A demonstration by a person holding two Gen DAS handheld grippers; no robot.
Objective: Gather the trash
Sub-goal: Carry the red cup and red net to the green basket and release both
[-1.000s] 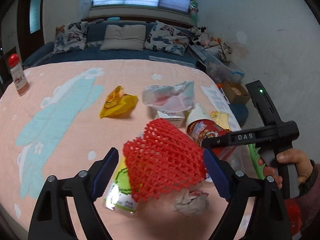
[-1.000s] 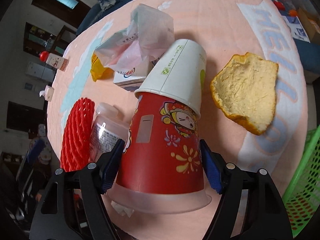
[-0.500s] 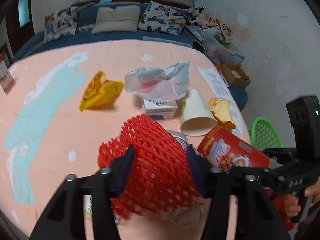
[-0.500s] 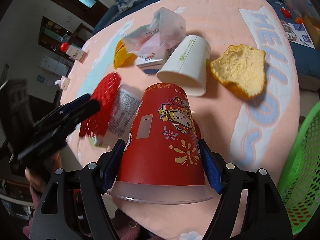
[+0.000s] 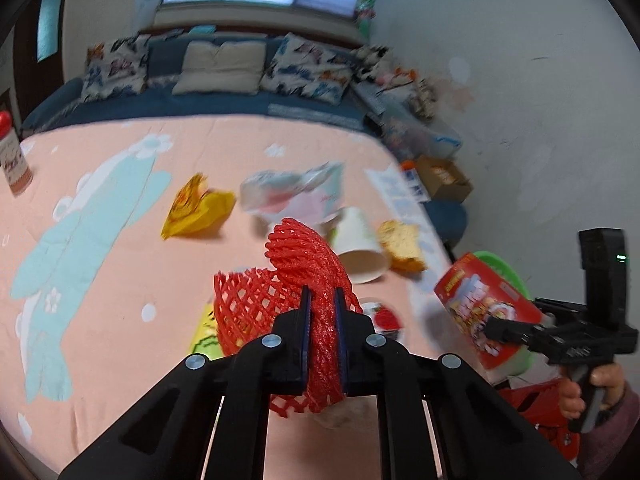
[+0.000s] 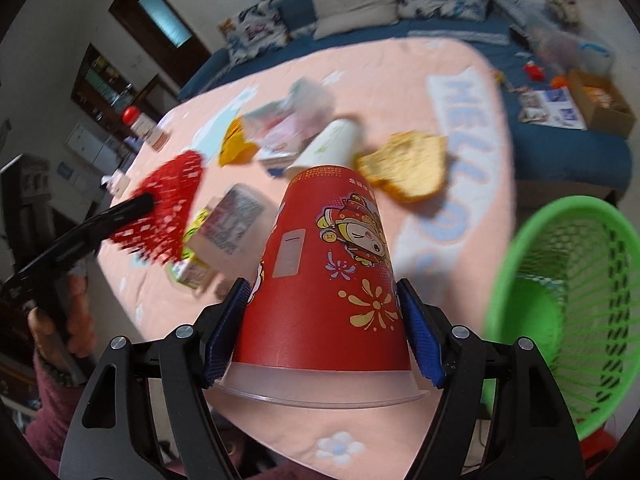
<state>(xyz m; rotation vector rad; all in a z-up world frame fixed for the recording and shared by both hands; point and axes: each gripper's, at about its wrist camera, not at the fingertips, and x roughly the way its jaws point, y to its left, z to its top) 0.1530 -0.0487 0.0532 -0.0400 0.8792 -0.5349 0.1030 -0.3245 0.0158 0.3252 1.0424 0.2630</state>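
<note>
A red foam net (image 5: 296, 256) is squeezed between the pads of my left gripper (image 5: 320, 292), whose jaws are closing on it; it hangs above the pink bedspread (image 5: 120, 280). My right gripper (image 6: 322, 288) is shut on an upside-down red printed cup (image 6: 324, 248) with a clear lid, held above the bed's edge. A green mesh basket (image 6: 568, 288) stands on the floor to the right of the cup. In the left wrist view the red cup (image 5: 480, 300) hangs in front of the basket (image 5: 500, 264).
On the bedspread lie a white paper cup (image 5: 358, 240), a bread piece (image 5: 402, 240), a yellow wrapper (image 5: 196, 210), a crumpled plastic bag (image 5: 292, 192), a plastic bottle (image 6: 232, 220) and a green-yellow packet (image 5: 204, 336). A red-capped bottle (image 5: 12, 160) stands far left.
My left jaws closed from wide apart onto the red net, crushing it flat. The right gripper carried the red cup up and right, and the green basket came into view.
</note>
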